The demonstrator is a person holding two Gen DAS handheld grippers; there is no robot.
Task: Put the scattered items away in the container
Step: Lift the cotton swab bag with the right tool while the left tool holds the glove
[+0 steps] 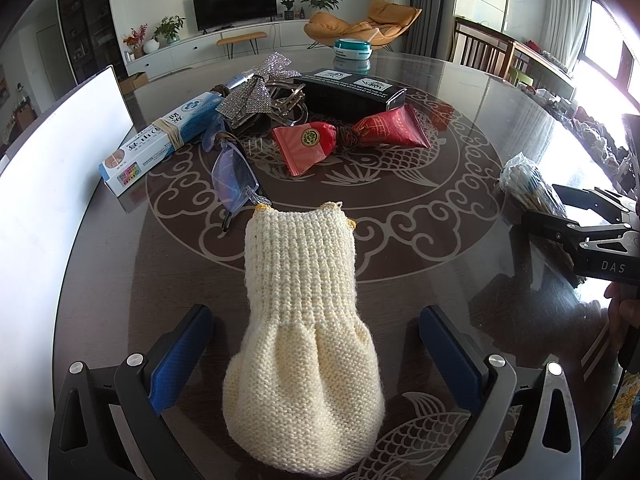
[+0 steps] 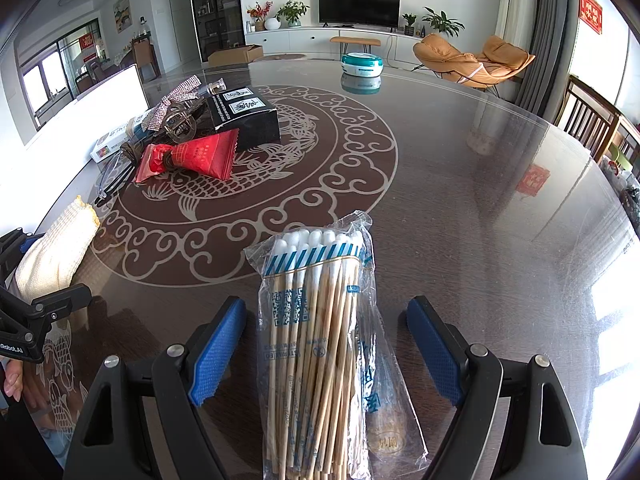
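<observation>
A cream knitted pouch (image 1: 304,312) lies on the glass table between the blue pads of my left gripper (image 1: 316,356), which stands open with both pads clear of the wool. In the right wrist view a clear bag of cotton swabs (image 2: 316,320) lies lengthwise between the fingers of my right gripper (image 2: 326,354), also open with a gap on each side. At the table's left edge stands a white box (image 1: 60,200), its inside hidden.
Piled at the far left centre are a blue-white carton (image 1: 160,140), glasses (image 1: 232,184), two red packets (image 1: 306,146), a black box (image 1: 348,92) and a rhinestone bow (image 1: 256,88). A teal-and-white round tin (image 2: 361,65) sits at the far edge.
</observation>
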